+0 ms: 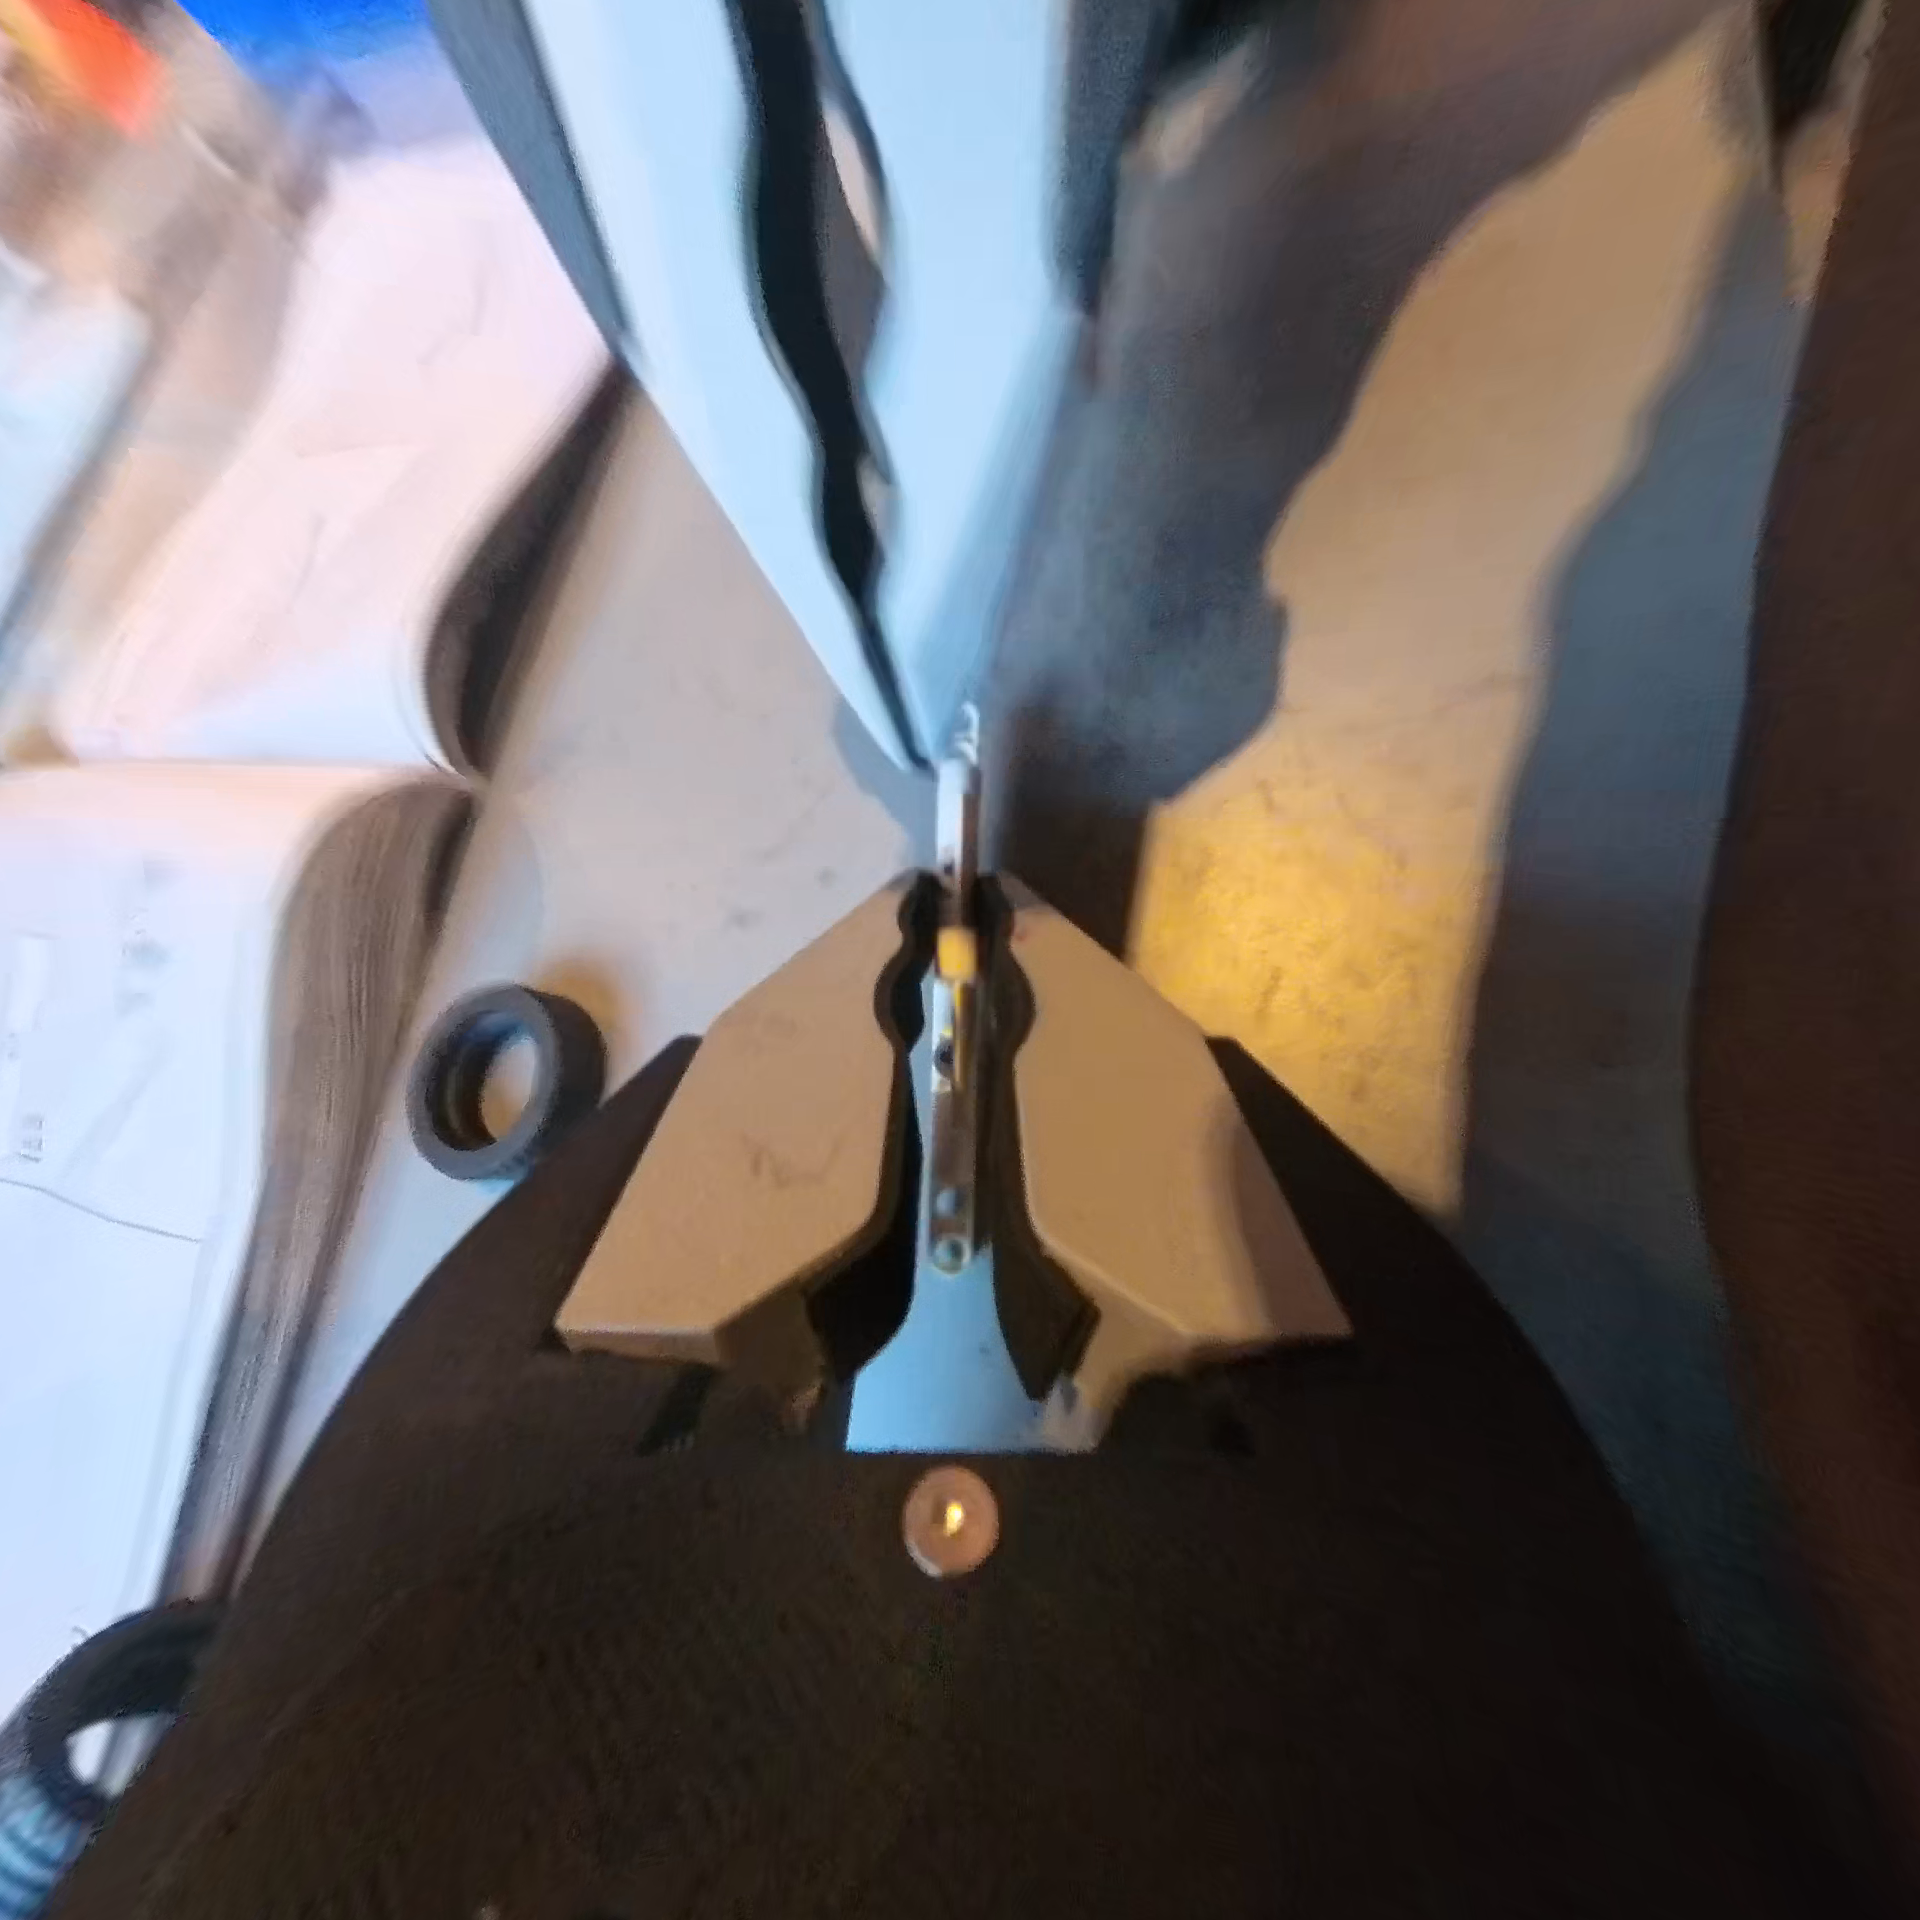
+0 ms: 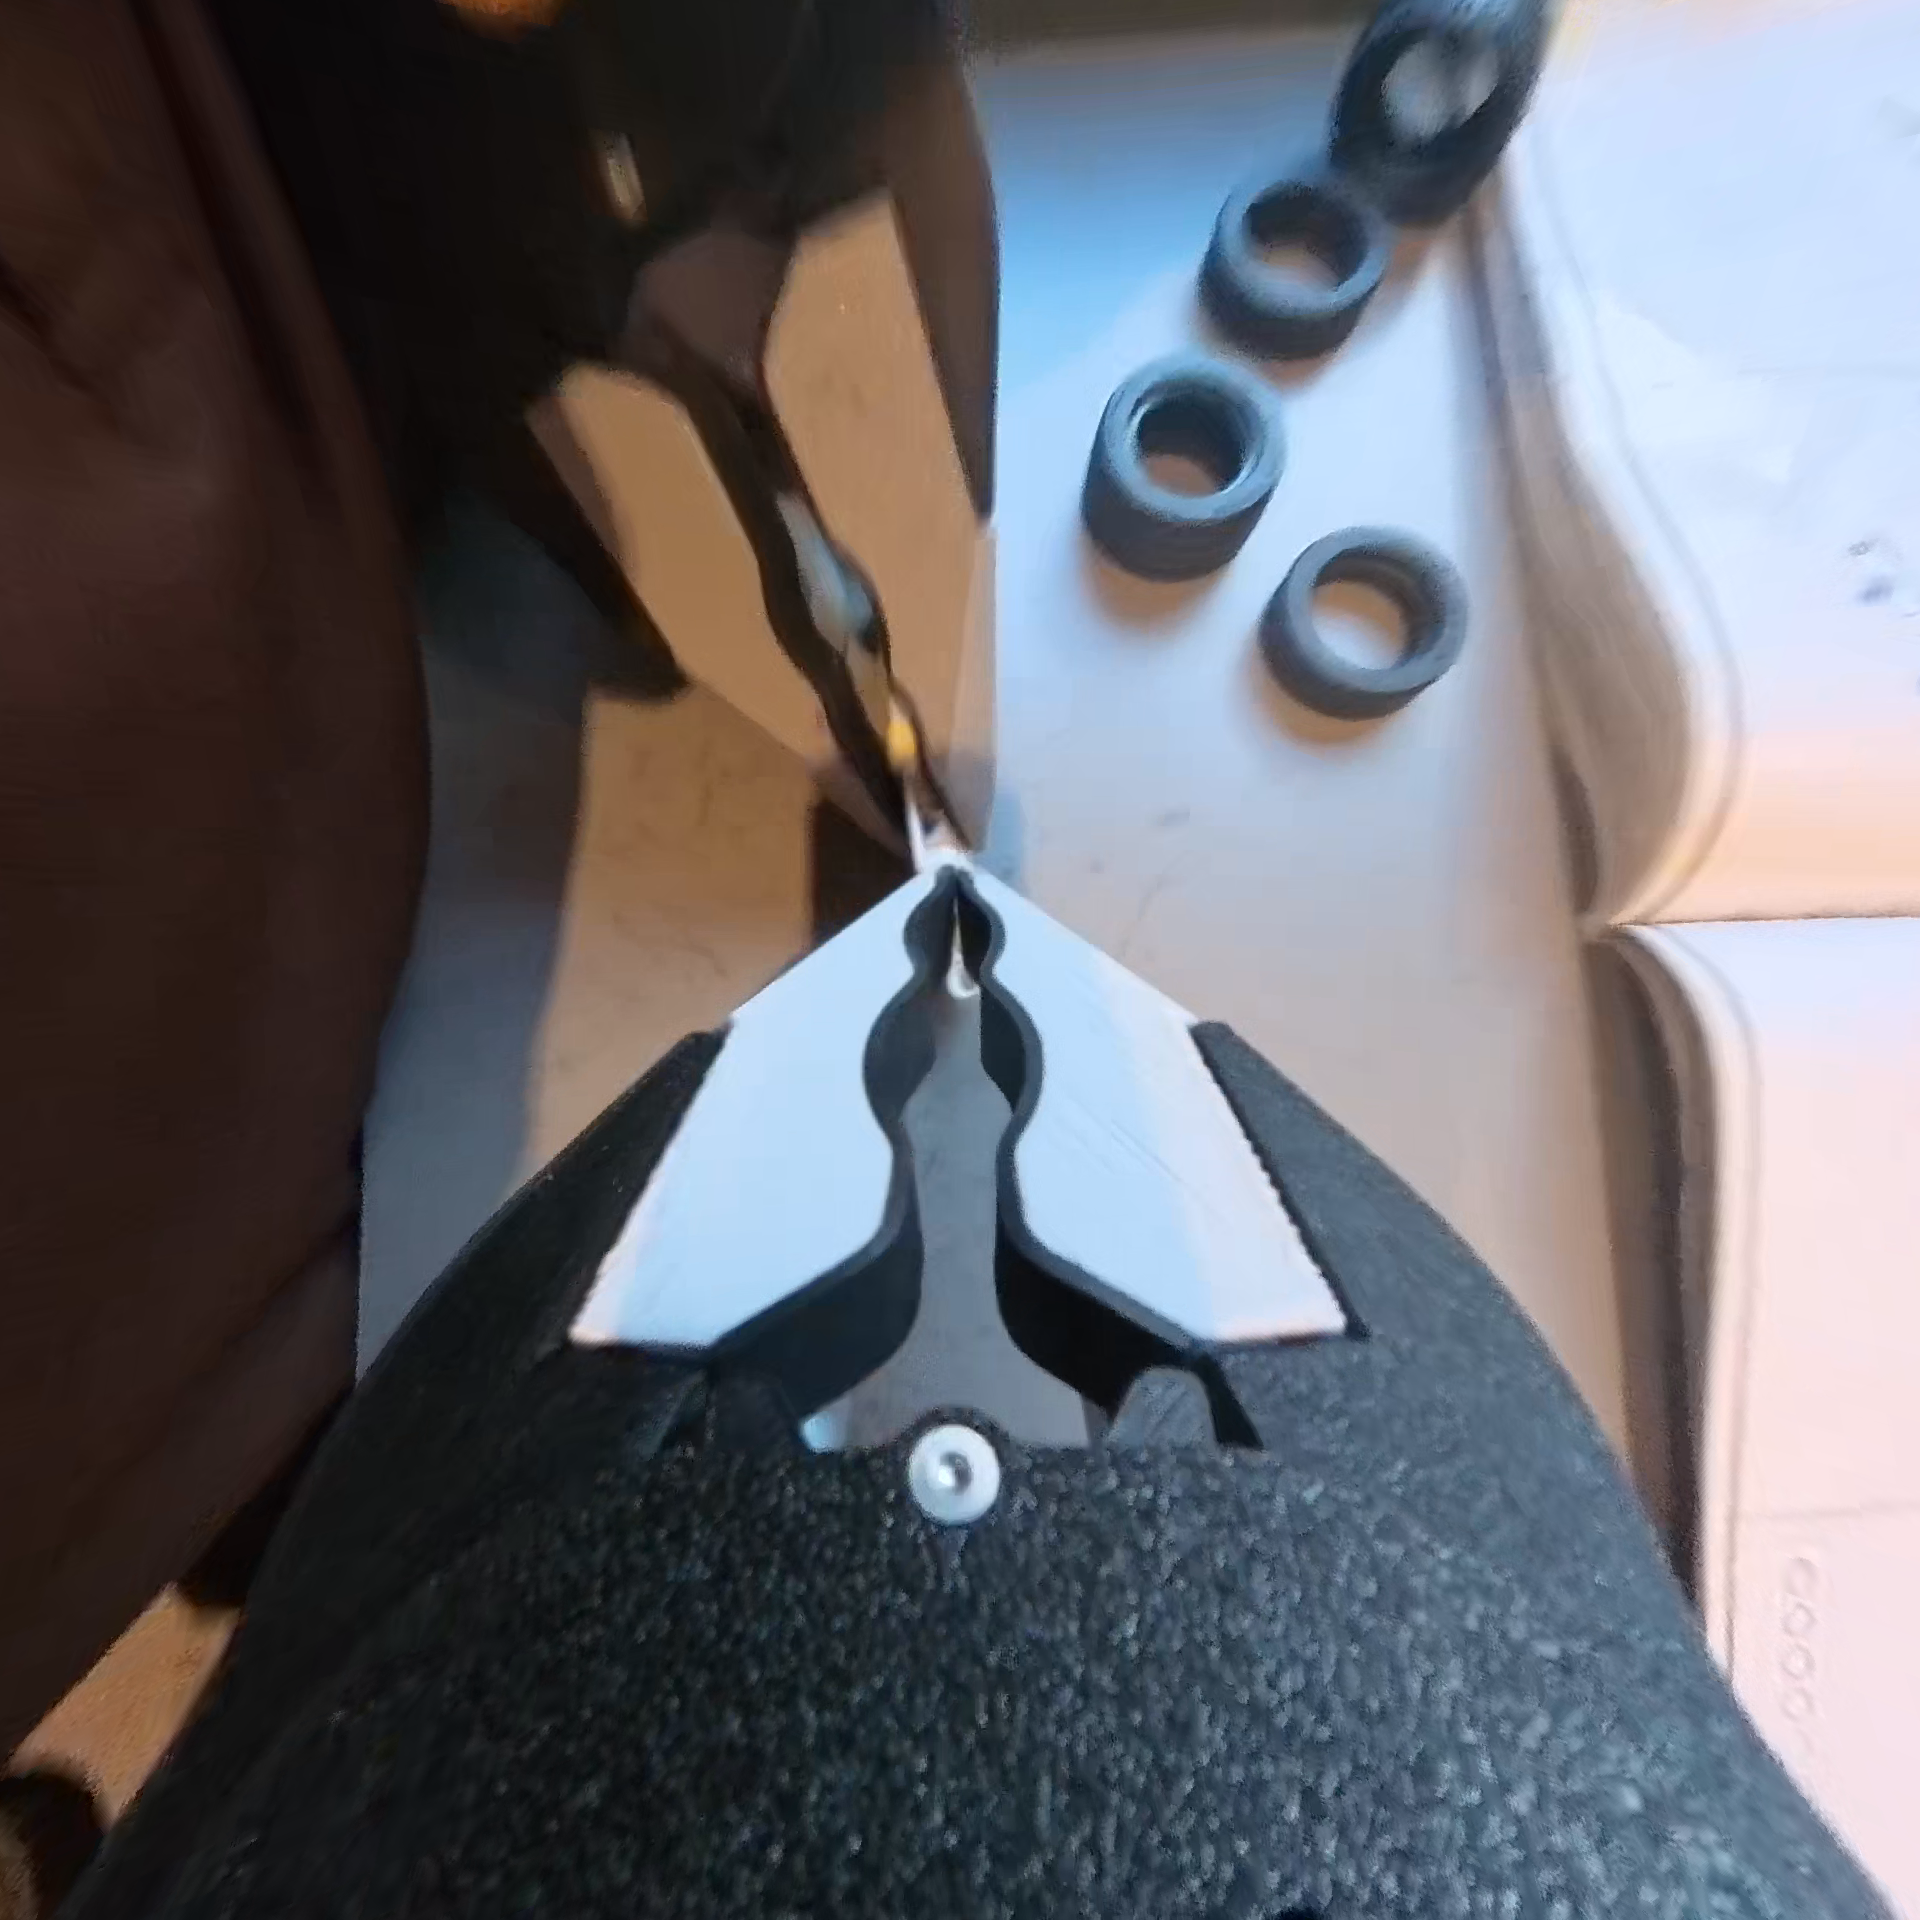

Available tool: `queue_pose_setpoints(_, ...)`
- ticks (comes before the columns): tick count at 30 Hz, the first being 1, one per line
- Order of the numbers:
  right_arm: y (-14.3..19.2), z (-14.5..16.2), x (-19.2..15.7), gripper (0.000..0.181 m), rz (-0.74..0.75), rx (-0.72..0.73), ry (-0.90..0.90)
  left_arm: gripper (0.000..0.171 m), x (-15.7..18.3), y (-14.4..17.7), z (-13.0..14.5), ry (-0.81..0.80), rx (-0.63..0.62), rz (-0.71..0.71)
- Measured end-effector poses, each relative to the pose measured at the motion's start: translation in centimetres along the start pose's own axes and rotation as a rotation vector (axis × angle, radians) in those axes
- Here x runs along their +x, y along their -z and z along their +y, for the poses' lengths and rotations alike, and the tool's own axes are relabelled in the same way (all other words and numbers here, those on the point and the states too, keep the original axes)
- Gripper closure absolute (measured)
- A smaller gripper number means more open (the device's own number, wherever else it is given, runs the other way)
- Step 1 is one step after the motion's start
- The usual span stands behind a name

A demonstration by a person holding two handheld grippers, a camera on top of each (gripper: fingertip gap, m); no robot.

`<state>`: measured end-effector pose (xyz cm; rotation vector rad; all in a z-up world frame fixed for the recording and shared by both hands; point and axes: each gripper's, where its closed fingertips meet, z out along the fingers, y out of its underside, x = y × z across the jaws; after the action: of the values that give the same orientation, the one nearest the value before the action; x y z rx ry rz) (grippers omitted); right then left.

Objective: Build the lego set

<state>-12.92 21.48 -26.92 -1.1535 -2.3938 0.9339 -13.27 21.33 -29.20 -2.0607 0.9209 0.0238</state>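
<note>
Tyres (image 2: 1179, 480), four in the right wrist view, lay loose on the bench (image 2: 1195, 831) beside the booklet (image 2: 1766, 520), so your build looked barely begun, while your left claw (image 1: 958, 896) and right claw (image 2: 954, 881), tip to tip, each clenched the same thin grey piece (image 1: 961, 821).

Black tyres (image 2: 1179, 480); grey beam (image 1: 951, 1132), yellow piece (image 1: 954, 953).

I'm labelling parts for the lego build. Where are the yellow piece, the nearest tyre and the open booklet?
yellow piece (image 1: 954, 953), left wrist view, its visible face between the tool's fingers.
tyre (image 2: 1363, 641), right wrist view, its rubber ring.
booklet (image 1: 135, 997), left wrist view, its near page.
</note>
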Motion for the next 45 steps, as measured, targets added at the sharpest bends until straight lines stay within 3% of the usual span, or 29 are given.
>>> queue_pose_setpoints(3, 3.5, -2.7, 2.0, 0.181, 0.047, 0.195, -0.13, 0.166, -0.1, -0.1, 0.6, 0.008, -0.031, -0.001)
queue_pose_setpoints(5, 3.6, -1.6, 1.8, 0.177, 0.019, 0.142, -0.18, 0.166, -0.1, -0.1, 0.5, 0.007, -0.031, -0.003)
queue_pose_setpoints(7, 2.9, -1.2, 1.2, 0.158, 0.023, 0.112, -0.189, 0.167, -0.1, -0.1, 0.5, -0.01, -0.03, -0.015)
queue_pose_setpoints(10, 1.7, 0.1, 1.6, 0.157, 0.078, 0.011, -0.182, 0.167, -0.1, -0.1, 0.3, -0.097, -0.024, -0.059)
queue_pose_setpoints(13, 1.4, -0.2, 1.4, 0.147, 0.069, 0.052, -0.278, 0.167, -1.0, 0.2, 0.3, -0.145, -0.015, -0.135)
queue_pose_setpoints(15, 1.8, -0.3, 1.7, 0.147, 0.101, 0.109, -0.311, 0.167, -1.6, 0.8, -0.7, -0.125, 0.061, -0.15)
queue_pose_setpoints(18, 3.0, -1.3, 1.9, 0.143, 0.137, 0.216, -0.33, 0.167, -1.0, 1.3, -2.1, 0.19, 0.136, 0.141)
queue_pose_setpoints(21, 3.6, -0.4, 1.9, 0.143, 0.175, 0.21, -0.277, 0.167, -1.7, 3.2, -4.5, 0.566, 0.258, 0.493)
queue_pose_setpoints(23, 3.7, -0.3, 1.5, 0.138, 0.157, 0.229, -0.271, 0.167, -1.6, 4.0, -5.1, 0.794, 0.247, 0.72)
queue_pose_setpoints(28, 4.3, -1.9, -1.0, 0.14, 0.163, 0.273, -0.07, 0.167, 0.7, 4.7, -4.9, 0.98, 0.153, 0.955)
queue_pose_setpoints(33, 4.2, -2.8, -4.1, 0.144, 0.152, 0.226, 0.136, 0.167, 3.1, 5.8, -5.8, 1.06, 0.133, 1.087)
queue_pose_setpoints(36, 3.7, -3.0, -5.4, 0.161, 0.172, 0.187, 0.249, 0.167, 4.3, 6.1, -6.1, 1.064, 0.113, 1.135)
queue_pose_setpoints(38, 3.4, -2.8, -6.1, 0.164, 0.182, 0.165, 0.291, 0.167, 4.9, 6.1, -5.9, 1.058, 0.091, 1.135)
queue_pose_setpoints(42, 3.1, -2.5, -7.3, 0.165, 0.163, 0.173, 0.271, 0.167, 6.2, 6.4, -5.7, 1.007, 0.059, 1.118)
queue_pose_setpoints(45, 2.1, -1.8, -7.3, 0.166, 0.143, 0.195, 0.154, 0.166, 6.3, 5.7, -4.8, 0.972, 0.005, 1.01)
